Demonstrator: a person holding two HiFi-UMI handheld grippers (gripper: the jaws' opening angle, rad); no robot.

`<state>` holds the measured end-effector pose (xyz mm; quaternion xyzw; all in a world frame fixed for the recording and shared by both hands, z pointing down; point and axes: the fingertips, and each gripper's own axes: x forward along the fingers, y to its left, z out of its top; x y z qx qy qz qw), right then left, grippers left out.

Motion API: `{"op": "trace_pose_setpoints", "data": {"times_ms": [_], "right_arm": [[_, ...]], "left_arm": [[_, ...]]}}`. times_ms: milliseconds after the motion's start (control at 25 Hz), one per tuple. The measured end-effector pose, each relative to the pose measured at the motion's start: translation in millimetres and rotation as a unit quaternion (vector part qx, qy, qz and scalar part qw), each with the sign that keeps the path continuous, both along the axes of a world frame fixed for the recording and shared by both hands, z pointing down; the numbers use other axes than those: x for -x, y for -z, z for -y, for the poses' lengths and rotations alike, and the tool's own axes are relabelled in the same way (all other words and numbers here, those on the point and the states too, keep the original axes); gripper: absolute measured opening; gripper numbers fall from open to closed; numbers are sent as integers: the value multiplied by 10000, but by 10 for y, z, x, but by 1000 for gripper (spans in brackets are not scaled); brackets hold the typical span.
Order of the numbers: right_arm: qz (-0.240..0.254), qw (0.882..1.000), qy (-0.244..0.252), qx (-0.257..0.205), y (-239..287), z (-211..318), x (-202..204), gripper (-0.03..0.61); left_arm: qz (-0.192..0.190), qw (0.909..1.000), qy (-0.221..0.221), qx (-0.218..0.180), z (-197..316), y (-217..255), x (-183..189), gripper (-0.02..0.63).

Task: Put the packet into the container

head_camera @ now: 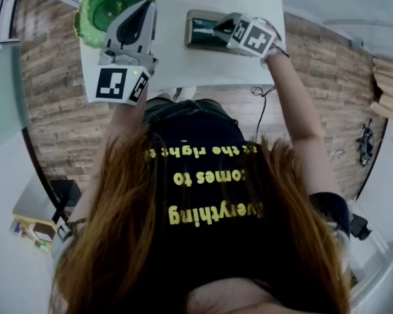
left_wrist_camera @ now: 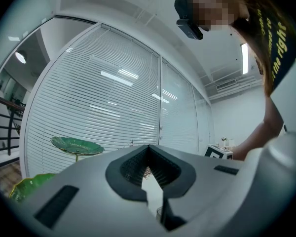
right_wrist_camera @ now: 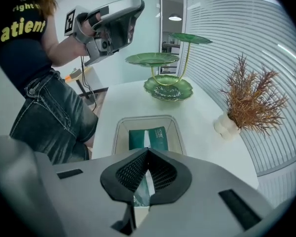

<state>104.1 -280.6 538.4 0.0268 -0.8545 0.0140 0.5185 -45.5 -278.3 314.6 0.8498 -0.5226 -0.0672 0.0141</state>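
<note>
Right tongs (right_wrist_camera: 148, 151): jaws clenched, tips meeting, poised directly over the container (right_wrist_camera: 117, 135). Green packet (right_wrist_camera: 157, 137) lies flat inside the container. Part of it shows through the slot behind the tips, but I cannot tell whether any film is pinched. Left tongs (left_wrist_camera: 148, 147): jaws also closed together, nothing between them, held high and to the left of the container. Beyond the container stands 1 green tiered dish (right_wrist_camera: 167, 85) with 3 levels. Right of the container, 1 dried plant (right_wrist_camera: 250, 100) sits on the same white table (right_wrist_camera: 202, 127).
</note>
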Motion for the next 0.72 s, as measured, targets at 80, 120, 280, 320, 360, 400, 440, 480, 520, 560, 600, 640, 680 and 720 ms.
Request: {"op": "trace_pose_setpoints", "data": {"times_ms": [80,120,280,320,360,400,440,480,520,560,600,640,680,720], "right_arm": [[270,9994,-215,-38,59,33,22,20],[456,9983,-353,-60,103,54,37,20],[1365,9852,-986,-315,371,187,89,20],[1611,9794,-1149,-414,460,228,94,20],[1846,9726,-1312,-517,553,267,93,20],[2063,9653,-1474,-619,645,302,84,20],[2282,9571,-1631,-720,741,333,74,20],[2540,9471,-1781,-823,852,359,73,20],[2831,9350,-1924,-927,975,381,80,20],[3115,9219,-2063,-1026,1096,398,83,18],[3367,9088,-2196,-1117,1205,410,74,18],[3588,8961,-2323,-1199,1305,418,58,18],[3784,8838,-2440,-1272,1402,421,40,18],[3959,8723,-2545,-1327,1495,420,24,18]], "left_arm": [[5,10000,-5,13,3,-11,-10,2],[7,10000,-13,19,4,-18,-20,2],[-1,10000,-61,26,-3,-27,-67,2],[-7,10000,-78,23,-5,-25,-82,2],[-9,10000,-97,20,-6,-21,-99,2],[-7,9999,-115,15,-7,-16,-115,2],[-4,9999,-133,10,-6,-10,-132,2],[-1,9999,-149,3,-5,-3,-147,2],[3,9999,-163,-4,-3,5,-163,2],[7,9998,-177,-12,0,13,-179,2],[12,9998,-192,-21,3,23,-196,2],[18,9998,-206,-32,7,33,-213,2],[26,9998,-218,-42,10,43,-229,2],[34,9997,-229,-48,14,51,-244,2]]}}
